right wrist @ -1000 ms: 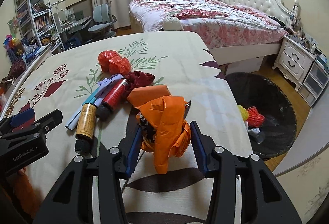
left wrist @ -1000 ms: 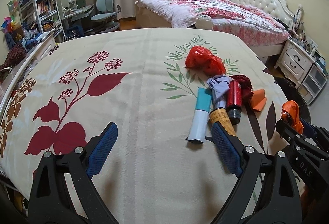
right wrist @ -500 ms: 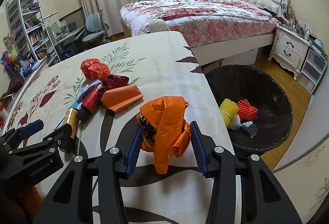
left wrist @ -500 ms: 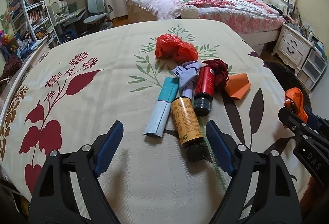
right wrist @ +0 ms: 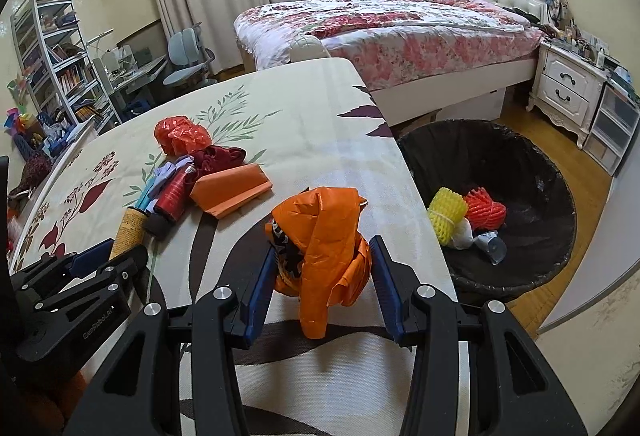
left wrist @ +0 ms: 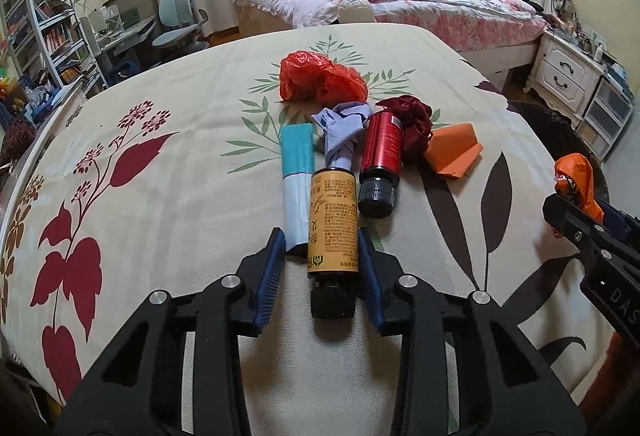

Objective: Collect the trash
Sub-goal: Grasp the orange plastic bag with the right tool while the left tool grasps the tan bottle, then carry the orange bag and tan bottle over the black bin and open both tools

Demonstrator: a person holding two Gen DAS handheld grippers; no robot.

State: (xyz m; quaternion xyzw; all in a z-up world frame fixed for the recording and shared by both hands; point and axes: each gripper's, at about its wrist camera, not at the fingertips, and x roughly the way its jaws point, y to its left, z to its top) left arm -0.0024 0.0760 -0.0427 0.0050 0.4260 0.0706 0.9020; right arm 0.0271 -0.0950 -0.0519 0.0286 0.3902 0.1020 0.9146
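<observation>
On the leaf-printed cloth [left wrist: 168, 204] we list: yellow bottle [left wrist: 333, 224], lying between the closing jaws of our left gripper [left wrist: 322, 256], right pad touching it, left pad with a gap; beside it a teal tube [left wrist: 296, 176], red bottle [left wrist: 381, 156], lilac rag [left wrist: 342, 128], red bag [left wrist: 320, 78], orange folded paper [left wrist: 454, 152]. Our right gripper [right wrist: 322, 272] clamps an orange plastic bag [right wrist: 320, 236]. Black-lined bin [right wrist: 532, 172], on the floor just past the cloth's edge, holds foam nets.
</observation>
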